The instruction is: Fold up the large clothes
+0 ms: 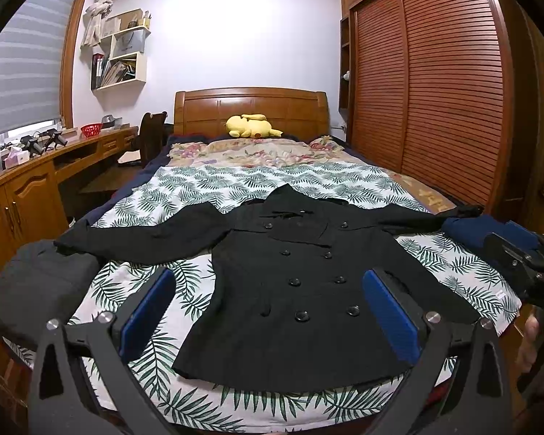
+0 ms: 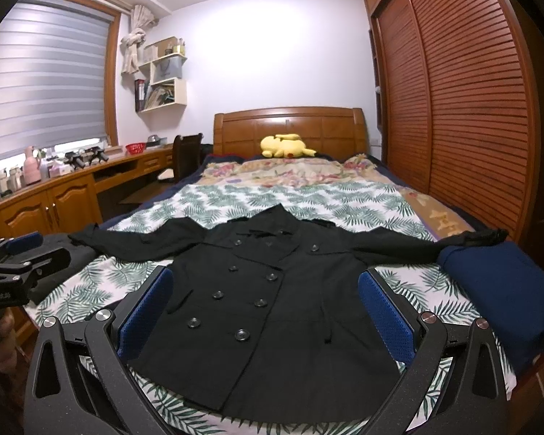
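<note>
- A black coat (image 1: 293,286) is lying flat and face up on a bed (image 1: 449,199), buttons showing in two rows down its front, collar pointing toward the far headboard (image 1: 250,108).
- Its two sleeves are stretching out to the left and right across a leaf-print sheet (image 1: 272,177), and its hem is sitting near the bed's near edge.
- The left gripper (image 1: 272,311) is hovering over the near part of the coat with its blue pads (image 1: 148,311) spread wide apart, holding nothing.
- The right gripper (image 2: 268,308) is hovering likewise (also spread wide, also empty), with its blue pads framing the coat's lower front.
- A folded dark grey garment (image 1: 36,286) is resting on the near left corner of the bed, touching the end of the coat's left sleeve.
- A folded navy garment (image 2: 504,297) is sitting on the near right side, just beside the end of the right sleeve.
- A yellow plush toy (image 1: 252,125) is lying at the far end against the headboard, well apart from the coat.
- A wooden desk (image 1: 25,181) is running along the left wall, and a slatted wooden wardrobe (image 1: 435,90) is filling the right wall.
- A hand (image 2: 5,340) is showing at the left edge of the right wrist view, gripping the other tool's handle.
</note>
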`<state>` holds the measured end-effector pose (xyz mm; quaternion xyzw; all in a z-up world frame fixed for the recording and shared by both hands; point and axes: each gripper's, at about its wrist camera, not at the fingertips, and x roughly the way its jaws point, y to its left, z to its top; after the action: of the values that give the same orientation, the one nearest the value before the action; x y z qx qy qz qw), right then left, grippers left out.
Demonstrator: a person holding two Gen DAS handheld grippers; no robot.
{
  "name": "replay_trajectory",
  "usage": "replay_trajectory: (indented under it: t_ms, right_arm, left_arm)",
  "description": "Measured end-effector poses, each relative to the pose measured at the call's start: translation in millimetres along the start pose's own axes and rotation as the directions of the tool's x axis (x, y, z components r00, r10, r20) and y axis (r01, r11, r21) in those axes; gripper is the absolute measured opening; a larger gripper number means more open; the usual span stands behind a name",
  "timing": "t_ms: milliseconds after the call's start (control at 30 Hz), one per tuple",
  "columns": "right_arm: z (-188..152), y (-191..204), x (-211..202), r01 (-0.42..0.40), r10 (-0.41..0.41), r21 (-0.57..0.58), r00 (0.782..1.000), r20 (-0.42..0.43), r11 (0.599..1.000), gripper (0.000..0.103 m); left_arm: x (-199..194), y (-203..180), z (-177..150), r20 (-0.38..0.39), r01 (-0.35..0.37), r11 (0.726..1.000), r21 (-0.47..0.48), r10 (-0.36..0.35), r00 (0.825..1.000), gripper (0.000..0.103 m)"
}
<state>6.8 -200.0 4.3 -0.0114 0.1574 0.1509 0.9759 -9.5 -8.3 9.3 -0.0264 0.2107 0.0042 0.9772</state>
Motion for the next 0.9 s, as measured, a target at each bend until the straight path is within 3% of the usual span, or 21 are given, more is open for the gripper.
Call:
replay_trajectory:
  t_ms: [900]
  right_arm:
    - [0.4, 1.9, -0.5, -0.003, 0.003, 0.001, 1.0, -0.003, 1.0, 0.103]
  left_arm:
    - [2.6, 2.1, -4.0, 0.004, 0.007, 1.0, 0.003, -0.007, 1.0, 0.103]
